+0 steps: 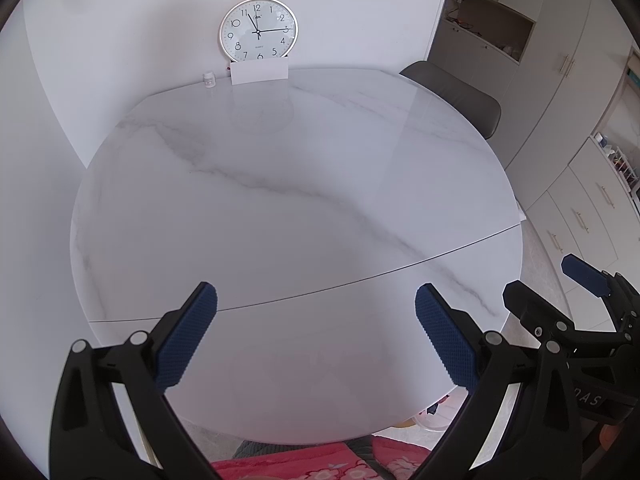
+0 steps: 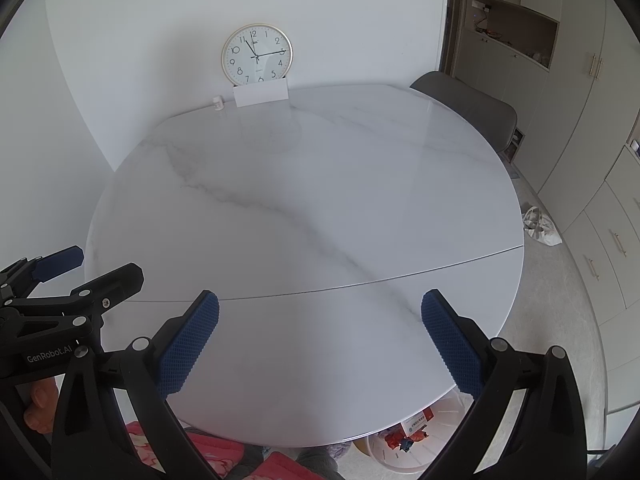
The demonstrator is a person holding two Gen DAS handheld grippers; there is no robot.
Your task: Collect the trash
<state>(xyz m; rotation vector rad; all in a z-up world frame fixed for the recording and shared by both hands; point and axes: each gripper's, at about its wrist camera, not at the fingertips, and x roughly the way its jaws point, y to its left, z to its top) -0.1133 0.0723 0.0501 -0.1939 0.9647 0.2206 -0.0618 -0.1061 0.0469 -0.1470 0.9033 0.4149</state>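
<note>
My left gripper (image 1: 316, 300) is open and empty above the near edge of the round white marble table (image 1: 280, 184). My right gripper (image 2: 320, 306) is open and empty beside it, also over the near edge of the table (image 2: 304, 200). A white bin (image 2: 416, 436) under the table's near right edge holds colourful wrappers; its rim shows faintly in the left wrist view (image 1: 434, 414). The right gripper shows at the right of the left wrist view (image 1: 560, 304), and the left gripper at the left of the right wrist view (image 2: 80, 272).
A wall clock (image 1: 258, 29) leans on the wall at the table's far edge, with a white card (image 1: 259, 72) and a small white jar (image 1: 208, 79) before it. A grey chair (image 1: 460, 96) stands far right. Cabinets line the right wall. A white bag (image 2: 540, 226) lies on the floor.
</note>
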